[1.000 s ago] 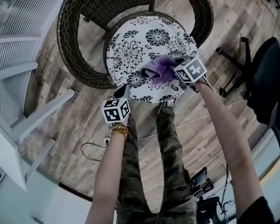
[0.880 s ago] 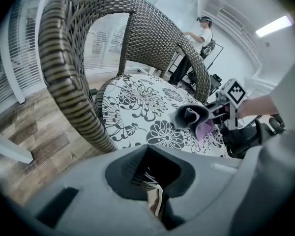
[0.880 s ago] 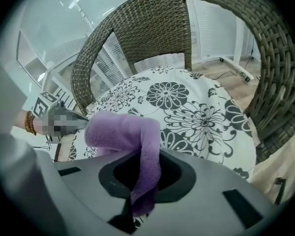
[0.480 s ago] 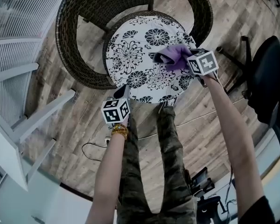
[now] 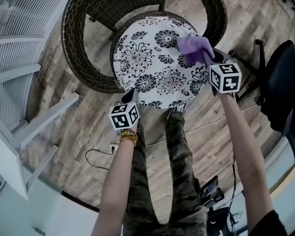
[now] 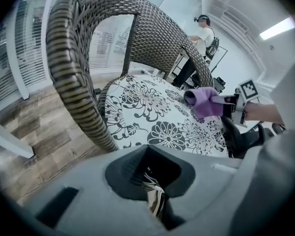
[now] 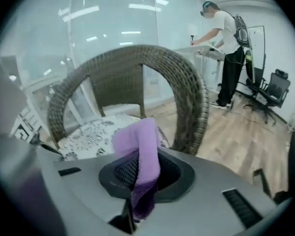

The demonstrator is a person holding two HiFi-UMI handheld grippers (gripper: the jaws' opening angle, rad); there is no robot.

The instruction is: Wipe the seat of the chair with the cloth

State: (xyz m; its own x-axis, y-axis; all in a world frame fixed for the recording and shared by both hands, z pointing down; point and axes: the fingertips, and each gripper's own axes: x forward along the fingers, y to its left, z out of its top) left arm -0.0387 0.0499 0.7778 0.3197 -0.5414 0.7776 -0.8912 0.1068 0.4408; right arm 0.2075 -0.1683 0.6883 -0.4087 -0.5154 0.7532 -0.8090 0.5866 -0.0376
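Observation:
A round seat cushion (image 5: 147, 58) with a black-and-white flower print lies in a dark wicker chair (image 5: 88, 33). My right gripper (image 5: 206, 58) is shut on a purple cloth (image 5: 194, 46), which rests at the cushion's far right, close to the wicker armrest. In the right gripper view the cloth (image 7: 140, 151) sticks up between the jaws, with the cushion (image 7: 93, 132) behind it. My left gripper (image 5: 130, 97) is at the cushion's front edge. In the left gripper view a fold of black-and-white fabric (image 6: 155, 200) is pinched between the jaws; the cloth (image 6: 205, 101) shows across the seat (image 6: 147, 107).
The wicker backrest (image 6: 73, 58) curves round the seat's far side. A black office chair (image 5: 280, 82) stands at the right, white rails (image 5: 34, 122) at the left. A cable (image 5: 96, 156) lies on the wood floor beside the person's legs (image 5: 157, 171). Another person (image 7: 226, 38) stands far behind.
My right gripper has carried the purple cloth from the seat's front middle to its far right. The left gripper has stayed at the front edge.

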